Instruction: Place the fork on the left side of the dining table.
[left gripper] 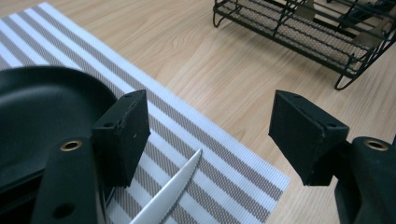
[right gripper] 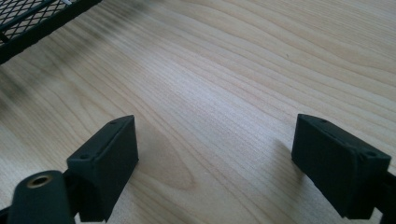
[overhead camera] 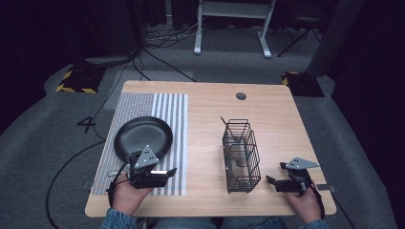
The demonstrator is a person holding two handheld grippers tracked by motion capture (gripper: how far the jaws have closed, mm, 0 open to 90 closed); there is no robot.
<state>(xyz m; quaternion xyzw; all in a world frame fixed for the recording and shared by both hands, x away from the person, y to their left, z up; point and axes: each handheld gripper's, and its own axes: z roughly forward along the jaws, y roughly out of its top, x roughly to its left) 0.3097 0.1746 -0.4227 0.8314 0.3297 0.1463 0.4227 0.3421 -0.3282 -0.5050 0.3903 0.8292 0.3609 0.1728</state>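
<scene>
A black plate (overhead camera: 143, 137) rests on a striped placemat (overhead camera: 167, 109) at the table's left. My left gripper (overhead camera: 168, 175) hovers over the mat's near part, just right of the plate (left gripper: 42, 107), with its jaws open. A white serrated knife blade (left gripper: 173, 191) lies on the mat (left gripper: 210, 154) between and below the fingers, untouched. A black wire basket (overhead camera: 241, 155) stands at the table's middle, with a few utensils inside that are hard to make out. My right gripper (overhead camera: 276, 172) is open over bare wood right of the basket, holding nothing.
The wooden table (overhead camera: 277, 119) has a round cable hole (overhead camera: 241, 96) near its far edge. The basket's (left gripper: 299, 32) corner (right gripper: 37, 18) is close to both grippers. Cables and desk legs are on the carpet beyond the table.
</scene>
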